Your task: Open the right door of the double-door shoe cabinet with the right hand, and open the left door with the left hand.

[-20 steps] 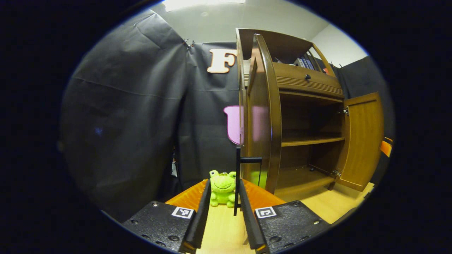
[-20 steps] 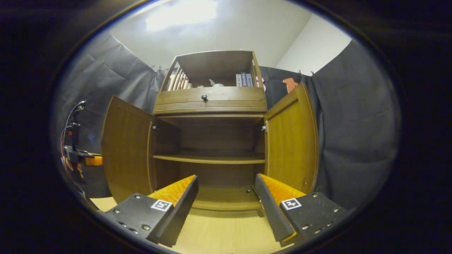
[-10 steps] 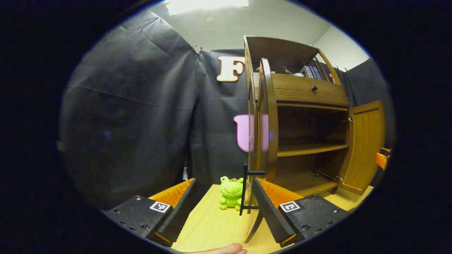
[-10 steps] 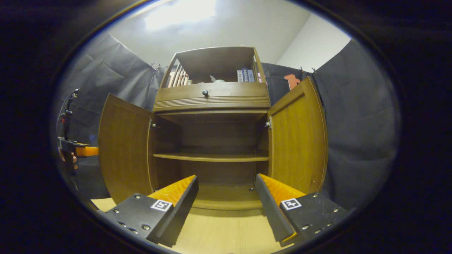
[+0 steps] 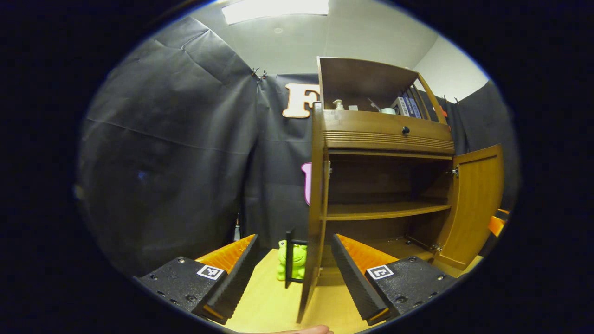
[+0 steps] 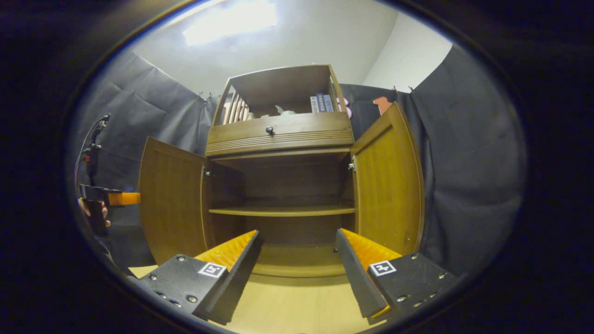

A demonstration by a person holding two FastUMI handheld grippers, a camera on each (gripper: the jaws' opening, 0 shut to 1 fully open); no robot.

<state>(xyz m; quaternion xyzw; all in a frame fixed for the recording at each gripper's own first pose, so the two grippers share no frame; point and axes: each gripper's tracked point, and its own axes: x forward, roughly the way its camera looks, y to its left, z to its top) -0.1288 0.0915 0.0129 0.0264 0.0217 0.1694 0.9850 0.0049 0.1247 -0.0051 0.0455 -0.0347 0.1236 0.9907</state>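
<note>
Jaws on both sides are standing spread and gripping nothing. We are holding the left gripper (image 5: 292,273) with the left door (image 5: 315,208) edge-on between its fingers, handle (image 5: 288,257) on the outer face. We are aiming the right gripper (image 6: 297,273) into the cabinet (image 6: 283,185), the right door (image 6: 387,185) swung wide just beside. Both doors look open, glossy brown wood, upright on the counter (image 6: 287,306).

Green frog toy (image 5: 292,260) sits on wooden floor (image 5: 269,306).

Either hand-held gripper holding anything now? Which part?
Nothing held. Left hand-held gripper and right hand-held gripper are both open, clear of the doors.
</note>
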